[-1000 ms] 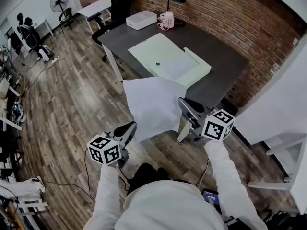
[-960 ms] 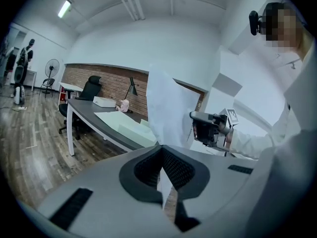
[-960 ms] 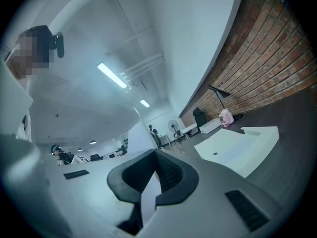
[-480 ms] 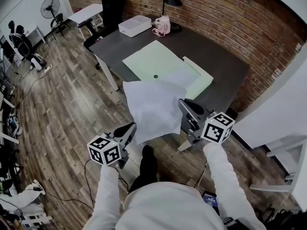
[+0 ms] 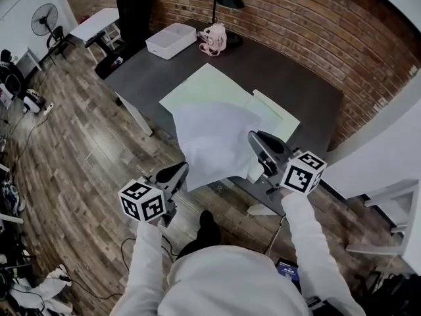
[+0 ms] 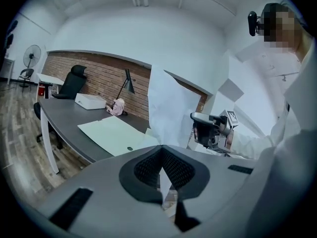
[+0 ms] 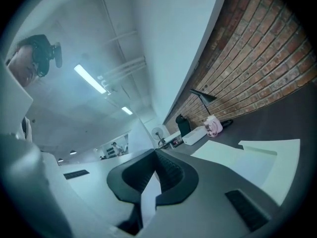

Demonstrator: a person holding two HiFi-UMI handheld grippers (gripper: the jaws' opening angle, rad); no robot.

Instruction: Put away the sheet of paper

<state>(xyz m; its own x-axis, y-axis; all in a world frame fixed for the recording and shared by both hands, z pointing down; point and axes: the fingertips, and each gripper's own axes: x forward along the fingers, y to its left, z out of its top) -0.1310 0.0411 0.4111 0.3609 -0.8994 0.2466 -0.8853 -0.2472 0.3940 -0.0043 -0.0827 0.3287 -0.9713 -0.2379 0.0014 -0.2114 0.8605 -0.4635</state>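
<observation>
Now the left gripper (image 5: 173, 175) and right gripper (image 5: 260, 142) each clamp a near corner of the sheet of paper (image 5: 214, 140), which rises between them just short of the green folder (image 5: 196, 87), the right gripper nearer.

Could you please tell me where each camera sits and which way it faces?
Head view: on the person's head, looking steeply down at the sheet of paper, desk, both sleeves, left claw and right claw.
Left gripper view: rides the left claw, facing desk and right claw; a sleeve shows right.
Right gripper view: rides the right claw, facing the lamp; person's head upper left.
Shared: sheet of paper, folder.
</observation>
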